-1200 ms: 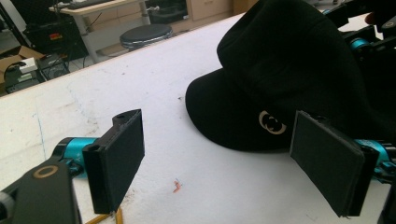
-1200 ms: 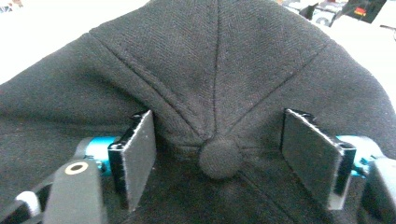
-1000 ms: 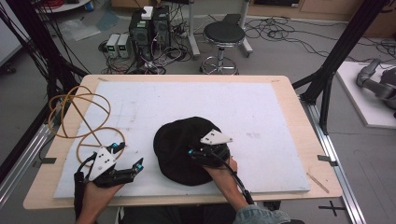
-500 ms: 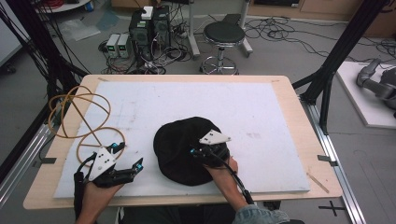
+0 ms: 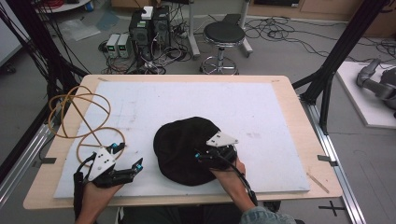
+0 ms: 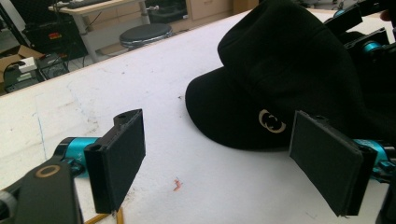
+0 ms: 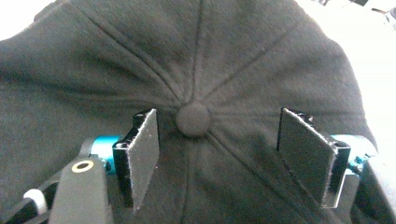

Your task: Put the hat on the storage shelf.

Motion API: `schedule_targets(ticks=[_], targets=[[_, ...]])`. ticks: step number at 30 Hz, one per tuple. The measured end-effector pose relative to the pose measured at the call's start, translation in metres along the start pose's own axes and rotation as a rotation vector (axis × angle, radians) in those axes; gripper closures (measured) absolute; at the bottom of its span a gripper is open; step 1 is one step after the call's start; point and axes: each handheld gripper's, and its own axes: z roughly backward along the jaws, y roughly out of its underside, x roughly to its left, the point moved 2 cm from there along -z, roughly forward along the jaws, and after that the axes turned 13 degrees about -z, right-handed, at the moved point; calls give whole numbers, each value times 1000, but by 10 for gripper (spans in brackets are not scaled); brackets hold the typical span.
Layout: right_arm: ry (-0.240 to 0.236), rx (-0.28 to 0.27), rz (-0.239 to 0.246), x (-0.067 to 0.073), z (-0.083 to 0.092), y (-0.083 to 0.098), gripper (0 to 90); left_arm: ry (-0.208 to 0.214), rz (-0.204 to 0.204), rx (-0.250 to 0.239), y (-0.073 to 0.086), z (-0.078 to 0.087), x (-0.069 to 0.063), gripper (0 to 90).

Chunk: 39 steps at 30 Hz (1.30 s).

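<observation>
High view: both grippers' jaws open, right gripper (image 5: 201, 155) just widened over black cap (image 5: 180, 144), orange cord (image 5: 77, 116) nearby

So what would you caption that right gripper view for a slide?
Open tongs poised over the crown of a black cap, its top button sitting between the two pads.

I am working in a lab: black frame struts (image 5: 343, 44) stand around my counter (image 5: 285, 88), cables (image 5: 285, 32) sprawl over the grey floor (image 5: 275, 56), computer boxes (image 5: 149, 25) sit beside a round stool (image 5: 224, 33), and a grey robot arm (image 5: 378, 84) lies on a white board.
</observation>
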Motion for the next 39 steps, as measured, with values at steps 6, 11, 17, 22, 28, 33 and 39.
schedule_targets(ticks=[6, 11, 17, 22, 28, 33, 39], targets=[[-16, -7, 8, 2, 0, 1, 270, 1, -2, 1, 0, -1, -1, 188], [-63, -86, 49, 16, 2, -7, 261, 4, 1, -1, 0, -2, -1, 188], [-112, -168, 32, 27, 3, -22, 236, 0, 3, -1, 0, -1, -1, 188], [-124, -202, 25, 33, -3, -37, 227, 1, -1, 0, 0, -1, -1, 188], [-106, -238, 1, 35, -12, -49, 223, 1, 3, 1, 0, 0, -1, 188], [-83, -211, -43, 29, -26, -55, 226, 0, -1, 0, 1, 1, 0, 188], [-60, -191, -38, 26, -32, -54, 322, 0, 0, -2, 0, 1, 0, 188]])
